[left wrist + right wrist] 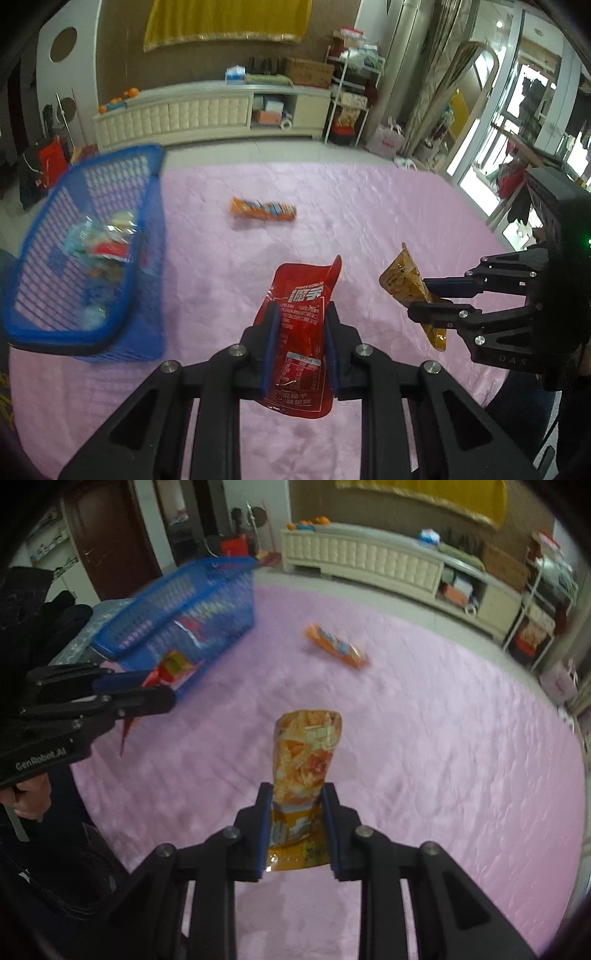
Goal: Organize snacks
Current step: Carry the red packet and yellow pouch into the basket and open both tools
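My left gripper [300, 314] is shut on a red snack packet [301, 332] and holds it above the pink cloth. My right gripper [297, 794] is shut on an orange-yellow snack packet [304, 753], also lifted; it shows in the left wrist view [402, 278] held by the right gripper [424, 295]. The left gripper shows in the right wrist view [155, 690] with the red packet [166, 668] near the blue basket [221, 576]. The basket [147, 236] holds several snacks. One orange packet [263, 209] lies on the cloth, also in the right wrist view [336, 646].
The pink cloth [369, 229] covers the table. A cream low cabinet [173, 114] stands behind it across the floor. A metal shelf rack [351, 99] stands at the back right. A dark wooden door [107, 535] is at the far left.
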{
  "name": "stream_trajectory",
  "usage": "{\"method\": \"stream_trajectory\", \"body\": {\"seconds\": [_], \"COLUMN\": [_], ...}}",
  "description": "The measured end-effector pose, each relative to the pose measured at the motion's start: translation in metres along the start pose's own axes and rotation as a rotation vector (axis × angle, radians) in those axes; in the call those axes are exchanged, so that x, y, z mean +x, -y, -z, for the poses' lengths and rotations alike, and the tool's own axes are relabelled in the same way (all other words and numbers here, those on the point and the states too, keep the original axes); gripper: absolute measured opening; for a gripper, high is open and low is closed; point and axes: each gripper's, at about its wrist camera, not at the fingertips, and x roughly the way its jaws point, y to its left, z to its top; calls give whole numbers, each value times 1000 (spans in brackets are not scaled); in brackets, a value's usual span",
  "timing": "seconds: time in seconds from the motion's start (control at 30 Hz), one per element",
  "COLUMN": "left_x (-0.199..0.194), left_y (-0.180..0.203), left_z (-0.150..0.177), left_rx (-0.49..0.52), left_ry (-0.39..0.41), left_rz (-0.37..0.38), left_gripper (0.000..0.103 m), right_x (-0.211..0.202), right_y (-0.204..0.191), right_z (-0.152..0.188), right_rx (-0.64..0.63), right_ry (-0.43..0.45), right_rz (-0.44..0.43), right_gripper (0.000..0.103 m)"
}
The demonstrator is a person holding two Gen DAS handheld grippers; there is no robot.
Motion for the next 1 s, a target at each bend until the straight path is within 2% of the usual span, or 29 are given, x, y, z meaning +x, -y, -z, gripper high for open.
{"method": "stream_trajectory", "body": {"seconds": [0.27, 0.57, 0.8, 1.0], "left_x": [-48, -88, -92, -82], "left_y": [-38, -111, -154, -178], "left_z": [-12, -21, -19, -21], "left_rx": [2, -45, -94, -123], "left_ry": [77, 122, 113, 95], "left_rz": [-50, -137, -176, -166], "left_gripper": [21, 21, 21, 22], "right_x": [-18, -11, 1, 19], "right_y": [-46, -96, -123, -139], "right_z": [-41, -91, -121, -148], "right_rx": [-39, -94, -110, -116], "right_ry": [85, 133, 142, 119], "right_rz": [-46, -113, -145, -142], "right_gripper": [30, 30, 31, 31]}}
